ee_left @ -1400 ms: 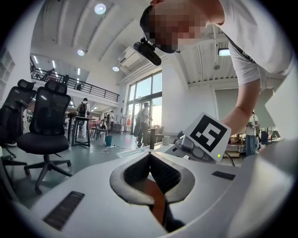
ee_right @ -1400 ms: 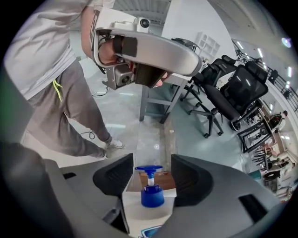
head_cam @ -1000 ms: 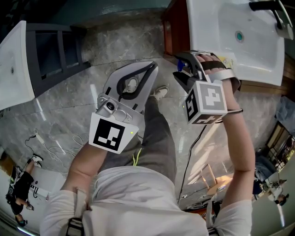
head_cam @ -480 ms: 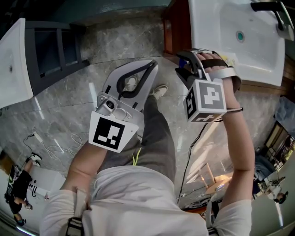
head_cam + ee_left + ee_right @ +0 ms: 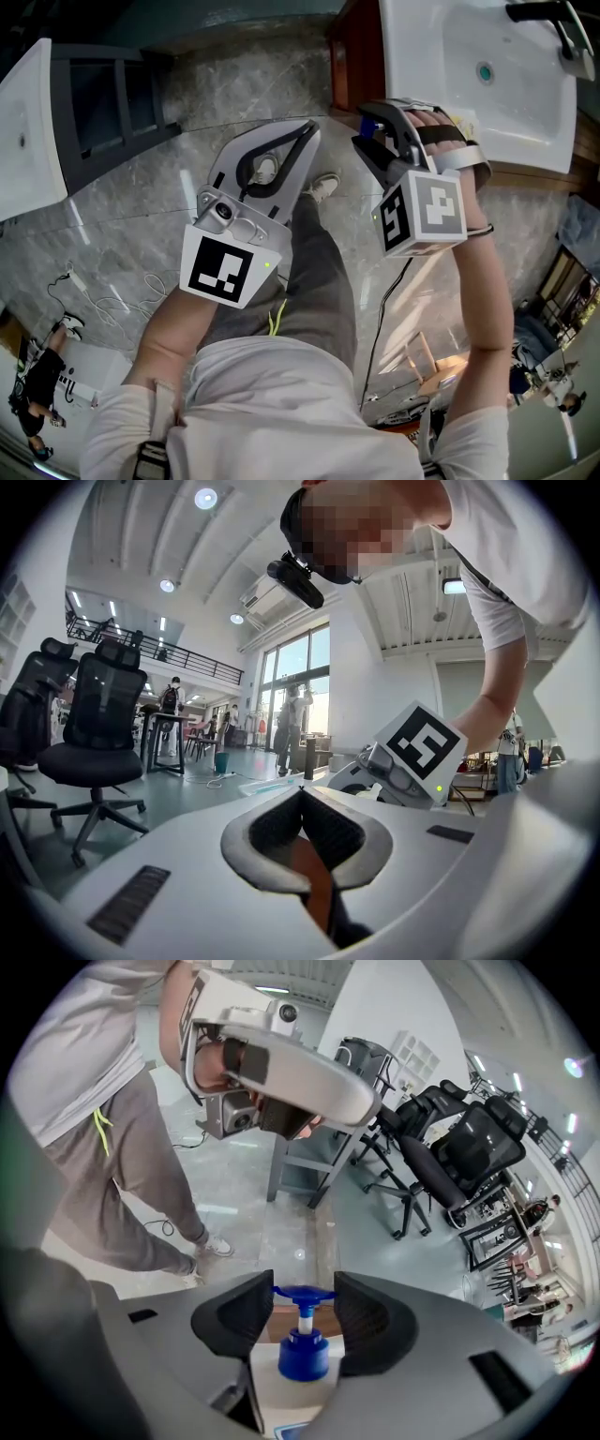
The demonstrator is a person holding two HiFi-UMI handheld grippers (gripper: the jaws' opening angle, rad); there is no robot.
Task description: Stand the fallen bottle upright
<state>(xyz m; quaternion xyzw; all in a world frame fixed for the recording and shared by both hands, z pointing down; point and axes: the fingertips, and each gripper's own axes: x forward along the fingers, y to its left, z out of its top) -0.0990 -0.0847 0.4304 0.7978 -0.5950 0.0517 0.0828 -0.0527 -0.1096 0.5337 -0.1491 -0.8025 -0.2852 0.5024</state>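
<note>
Hovering left gripper: out over the marble floor, my jaws are pressed together tip to tip with nothing between them. Its own view shows the same.
Left marker cube: black squares on white, a pattern and not words.
Right marker cube: black-and-white squares again, and it shows in the left gripper view too.
Right gripper: my jaws stand wide and are set on the bottle, a pad against each side.
Bottle: white body, blue collar, and a blue pump head pointing away from my camera. From above, only the blue top peeks out between the jaws, at the sink's left edge by the wooden cabinet side. Lying or standing, I cannot tell.
Bottle label: just a blue edge at the bottom of the right gripper view, and the print can't be read.
Bottle contents: the body is opaque, so I can't tell.
Sink: white basin to the right of my right gripper, with a drain in it and a black tap at the far corner.
</note>
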